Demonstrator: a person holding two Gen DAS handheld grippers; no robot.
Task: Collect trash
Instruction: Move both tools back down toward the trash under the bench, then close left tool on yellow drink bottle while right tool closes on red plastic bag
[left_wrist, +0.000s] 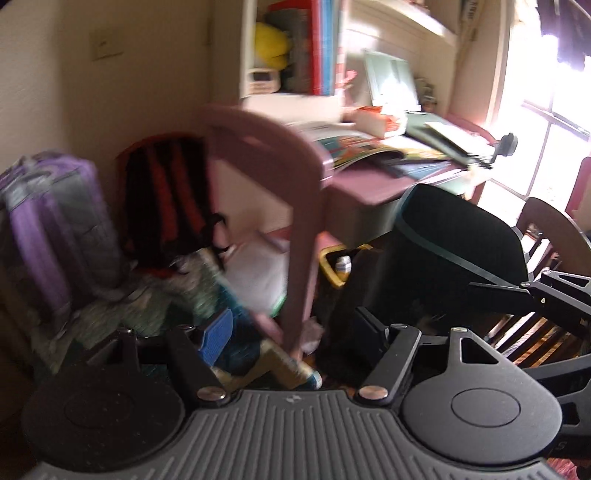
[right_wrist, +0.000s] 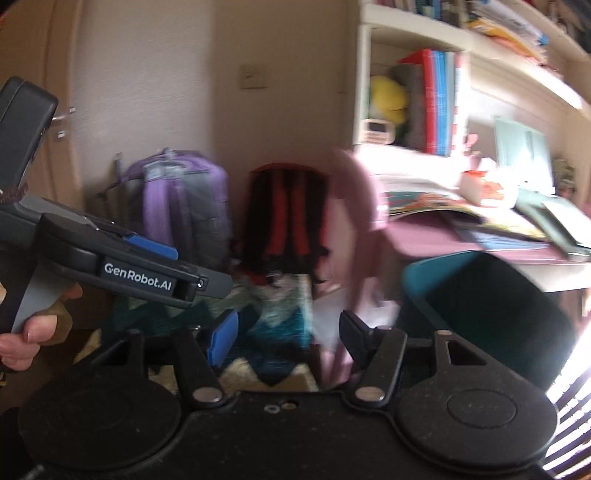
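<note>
Left wrist view: the left gripper (left_wrist: 291, 339) holds its fingers wide with nothing pressed between them, a blurred pink plastic chair leg (left_wrist: 303, 280) crossing the gap beyond. The dark teal plastic trash bin (left_wrist: 454, 243) stands just right of that leg, its rim below the edge of the cluttered pink bench (left_wrist: 369, 184), with the right gripper's arm in front of it. In the right wrist view the right gripper (right_wrist: 288, 339) has its fingers parted and empty above a teal patterned rug (right_wrist: 280, 328); open floor is narrow, hemmed by the purple backpack (right_wrist: 177, 206), the red-and-black backpack (right_wrist: 288, 214) and the bin.
</note>
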